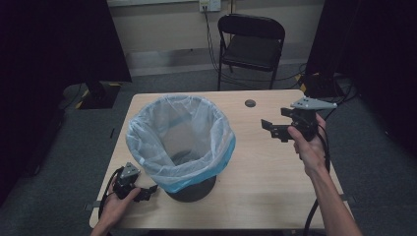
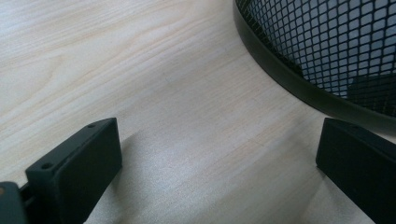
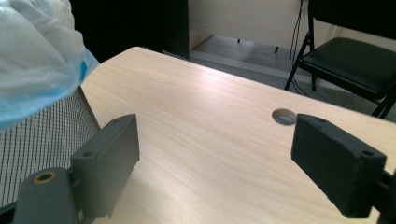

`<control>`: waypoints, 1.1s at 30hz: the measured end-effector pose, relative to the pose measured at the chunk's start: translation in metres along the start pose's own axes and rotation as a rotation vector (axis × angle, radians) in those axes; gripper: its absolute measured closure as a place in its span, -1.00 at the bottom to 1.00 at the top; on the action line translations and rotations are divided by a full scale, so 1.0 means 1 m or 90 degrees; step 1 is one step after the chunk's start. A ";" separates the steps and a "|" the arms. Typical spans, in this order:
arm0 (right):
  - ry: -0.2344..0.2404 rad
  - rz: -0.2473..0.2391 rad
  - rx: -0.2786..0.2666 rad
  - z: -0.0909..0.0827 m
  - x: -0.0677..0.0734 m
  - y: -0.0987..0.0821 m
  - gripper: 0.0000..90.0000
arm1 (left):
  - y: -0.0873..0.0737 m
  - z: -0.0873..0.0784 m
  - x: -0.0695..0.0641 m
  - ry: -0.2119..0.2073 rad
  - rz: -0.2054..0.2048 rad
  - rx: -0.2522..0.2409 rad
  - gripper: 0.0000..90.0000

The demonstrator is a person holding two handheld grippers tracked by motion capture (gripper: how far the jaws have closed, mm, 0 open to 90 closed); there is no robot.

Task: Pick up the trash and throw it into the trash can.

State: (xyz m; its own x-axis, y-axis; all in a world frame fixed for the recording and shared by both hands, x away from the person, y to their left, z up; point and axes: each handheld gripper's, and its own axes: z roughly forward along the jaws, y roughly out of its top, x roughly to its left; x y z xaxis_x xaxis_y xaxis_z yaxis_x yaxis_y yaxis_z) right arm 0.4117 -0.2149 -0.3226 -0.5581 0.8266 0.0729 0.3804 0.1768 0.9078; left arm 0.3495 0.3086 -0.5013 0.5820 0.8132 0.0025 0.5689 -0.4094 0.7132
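Black wire-mesh wastebasket (image 1: 194,189) standing upright near the middle of the light wooden tabletop (image 1: 275,172), toward its left and near edge. A translucent white liner bag (image 1: 179,135) with a pale blue hem is fitted inside, its mouth open and folded down over the rim, hiding most of the mesh. The solid black base ring rests flat on the wood. Through the bag the dark bottom shows.
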 end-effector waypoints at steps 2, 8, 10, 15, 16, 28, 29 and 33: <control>-0.008 0.008 0.005 -0.001 -0.003 -0.008 -0.67 | 0.000 0.000 0.000 0.001 0.000 0.000 -1.00; -0.039 0.008 0.036 -0.001 -0.006 -0.030 -0.67 | 0.000 0.000 0.000 0.000 -0.001 0.000 -1.00; -0.044 0.005 0.039 -0.002 -0.006 -0.034 -0.67 | 0.000 0.000 0.000 0.001 -0.001 0.000 -1.00; -0.065 0.012 0.058 -0.004 -0.009 -0.056 -0.67 | 0.000 0.000 0.000 0.001 -0.001 0.000 -1.00; -0.065 0.012 0.058 -0.004 -0.009 -0.056 -0.67 | 0.000 0.000 0.000 0.001 -0.001 0.000 -1.00; -0.094 0.045 0.104 -0.002 -0.013 -0.102 -0.66 | 0.000 0.000 0.000 0.001 -0.001 0.000 -1.00; -0.097 0.045 0.110 -0.001 -0.013 -0.105 -0.65 | 0.000 0.000 0.000 0.001 -0.001 0.000 -1.00; -0.109 0.033 0.132 0.003 -0.009 -0.117 -0.65 | 0.000 0.000 0.000 0.001 -0.001 0.000 -1.00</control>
State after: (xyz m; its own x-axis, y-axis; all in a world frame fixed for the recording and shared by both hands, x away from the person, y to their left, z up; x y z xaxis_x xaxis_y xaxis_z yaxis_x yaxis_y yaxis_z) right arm 0.3746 -0.2408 -0.4307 -0.4076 0.9126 0.0305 0.5582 0.2226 0.7993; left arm 0.3493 0.3084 -0.5013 0.5801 0.8145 0.0032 0.5699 -0.4087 0.7128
